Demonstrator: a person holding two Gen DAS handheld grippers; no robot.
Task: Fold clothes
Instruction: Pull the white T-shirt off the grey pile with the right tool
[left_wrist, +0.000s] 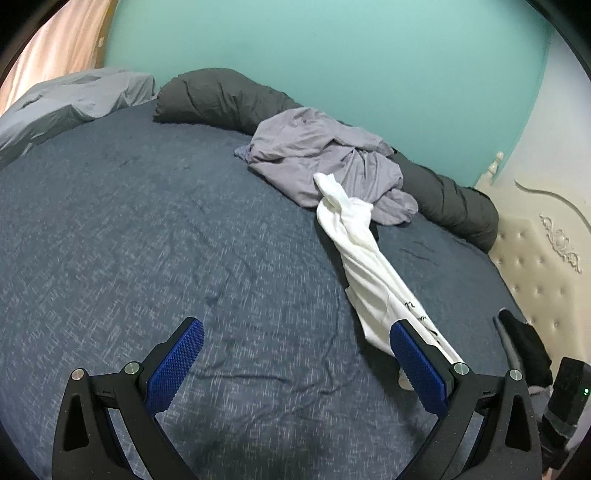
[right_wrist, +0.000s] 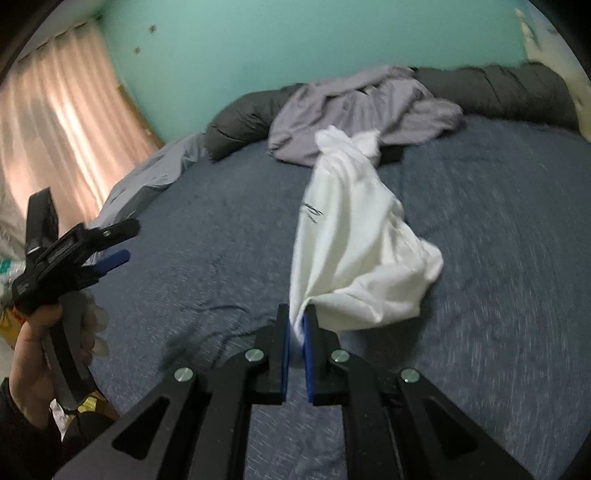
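- My right gripper (right_wrist: 295, 325) is clamped on one edge of the white garment (right_wrist: 354, 236); the cloth is pinched between its blue pads (right_wrist: 285, 354).
- From that pinch the white garment runs stretched and bunched across the blue bedspread (right_wrist: 498, 258), twisted into a rope-like length, with a loose fold hanging out to the right of the jaws.
- Its far end lies against the crumpled lilac-grey garment (right_wrist: 354, 110), which sits in a heap near the dark grey rolled duvet (right_wrist: 509, 88) along the teal wall (right_wrist: 295, 37).
- A small dark print (right_wrist: 312, 212) shows on the white fabric; I cannot read it.
- My left gripper (left_wrist: 295, 354) stands wide apart, with nothing between its blue pads (left_wrist: 177, 369), above bare bedspread beside the white garment's near end.
- My left hand (right_wrist: 37, 350) shows on its handle.
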